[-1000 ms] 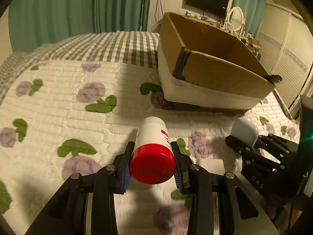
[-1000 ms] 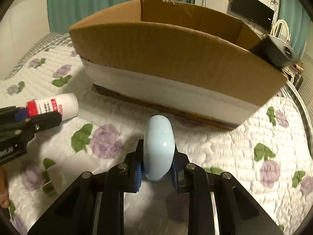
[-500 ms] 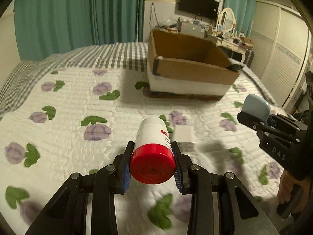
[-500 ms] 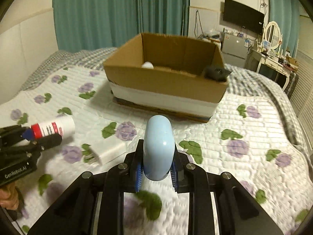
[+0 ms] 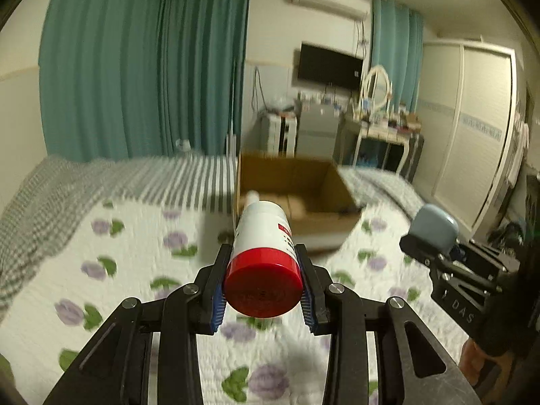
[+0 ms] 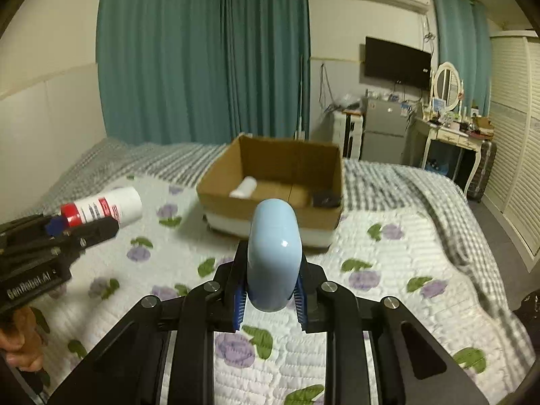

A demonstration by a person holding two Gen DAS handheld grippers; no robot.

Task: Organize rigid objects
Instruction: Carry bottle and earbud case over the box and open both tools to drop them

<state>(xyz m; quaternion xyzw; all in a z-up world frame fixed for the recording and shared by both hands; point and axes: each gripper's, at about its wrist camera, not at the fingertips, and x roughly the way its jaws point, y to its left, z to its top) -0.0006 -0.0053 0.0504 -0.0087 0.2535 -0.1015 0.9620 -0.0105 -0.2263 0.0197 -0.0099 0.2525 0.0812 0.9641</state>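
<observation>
My left gripper (image 5: 263, 290) is shut on a white bottle with a red cap (image 5: 263, 263), held high above the bed; the bottle also shows in the right wrist view (image 6: 104, 207). My right gripper (image 6: 270, 290) is shut on a pale blue rounded case (image 6: 274, 253), which also shows at the right of the left wrist view (image 5: 435, 227). An open cardboard box (image 6: 270, 209) sits on the bed ahead of both grippers. Inside it lie a white object (image 6: 243, 187) and a dark object (image 6: 325, 199).
The bed has a white floral quilt (image 6: 388, 270) with a grey checked blanket (image 6: 388, 179) beyond. Teal curtains, a wall TV, a small fridge and a dressing table with a mirror (image 6: 445, 84) stand behind. A white wardrobe (image 5: 472, 128) is at the right.
Both grippers have risen and drawn back from the box while holding their objects. The box now looks smaller and farther, and its inside shows.
</observation>
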